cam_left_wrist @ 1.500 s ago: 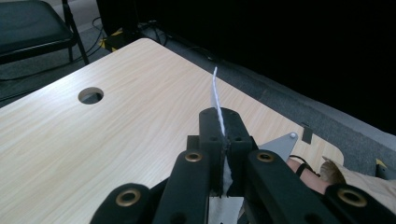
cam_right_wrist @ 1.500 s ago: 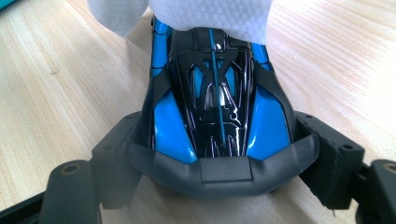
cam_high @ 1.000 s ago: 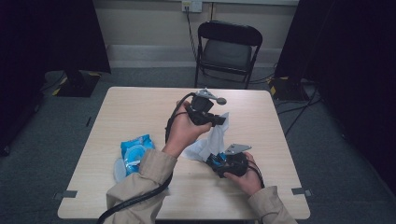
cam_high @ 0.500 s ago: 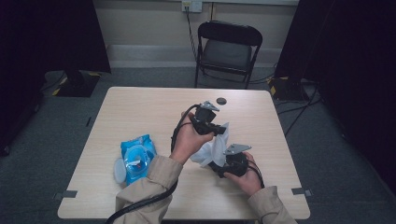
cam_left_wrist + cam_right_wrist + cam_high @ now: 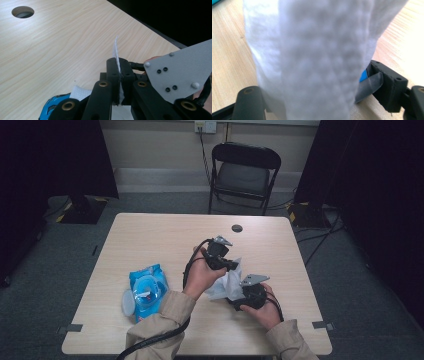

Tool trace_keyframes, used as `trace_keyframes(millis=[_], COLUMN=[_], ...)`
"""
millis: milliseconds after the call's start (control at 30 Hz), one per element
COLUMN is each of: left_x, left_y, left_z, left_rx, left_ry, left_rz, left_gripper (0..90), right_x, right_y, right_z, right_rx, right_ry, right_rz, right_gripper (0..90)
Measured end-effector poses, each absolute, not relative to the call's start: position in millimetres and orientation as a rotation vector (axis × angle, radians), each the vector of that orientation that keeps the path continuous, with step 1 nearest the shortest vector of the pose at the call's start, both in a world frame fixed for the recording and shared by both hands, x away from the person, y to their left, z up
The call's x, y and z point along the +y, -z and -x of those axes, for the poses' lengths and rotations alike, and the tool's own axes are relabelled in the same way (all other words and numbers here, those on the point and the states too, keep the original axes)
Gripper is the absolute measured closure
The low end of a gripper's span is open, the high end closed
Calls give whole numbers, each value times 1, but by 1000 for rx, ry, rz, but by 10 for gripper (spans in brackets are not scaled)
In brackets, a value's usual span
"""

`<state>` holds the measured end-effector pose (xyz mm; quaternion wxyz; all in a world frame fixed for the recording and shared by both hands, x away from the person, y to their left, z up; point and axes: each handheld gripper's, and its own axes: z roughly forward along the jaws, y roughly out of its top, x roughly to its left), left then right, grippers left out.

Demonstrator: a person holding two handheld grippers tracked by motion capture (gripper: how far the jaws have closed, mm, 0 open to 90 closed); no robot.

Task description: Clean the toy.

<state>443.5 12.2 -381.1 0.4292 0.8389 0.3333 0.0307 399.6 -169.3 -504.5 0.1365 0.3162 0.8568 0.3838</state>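
pale wood table [image 5: 150,240] under you, and your left gripper [image 5: 234,265] has its jaws pinched tight on the top edge of the white wipe [image 5: 116,51]. the wipe hangs down between your right gripper's [image 5: 235,292] wide-apart jaws, blue wipe pack [image 5: 146,289] well off behind.

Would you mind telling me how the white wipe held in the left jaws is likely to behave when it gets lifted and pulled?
The white wipe is probably floppy: it hangs crumpled below the left gripper, whose jaws pinch one thin edge. It looks light, since that pinch alone carries it. In the right gripper view its dimpled surface suggests it grips rather than slips.
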Motion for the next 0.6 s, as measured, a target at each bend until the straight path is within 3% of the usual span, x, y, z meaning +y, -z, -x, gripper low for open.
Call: trace_keyframes(millis=[600], left_x=[22], left_y=[403], left_z=[-442], left_rx=[876], left_ry=[-126], left_rz=[-2121], left_gripper=[879], right_x=[-179], right_y=[497], right_z=[-394], right_rx=[2518], right_ry=[-1101], right_rz=[-868], right_gripper=[166])
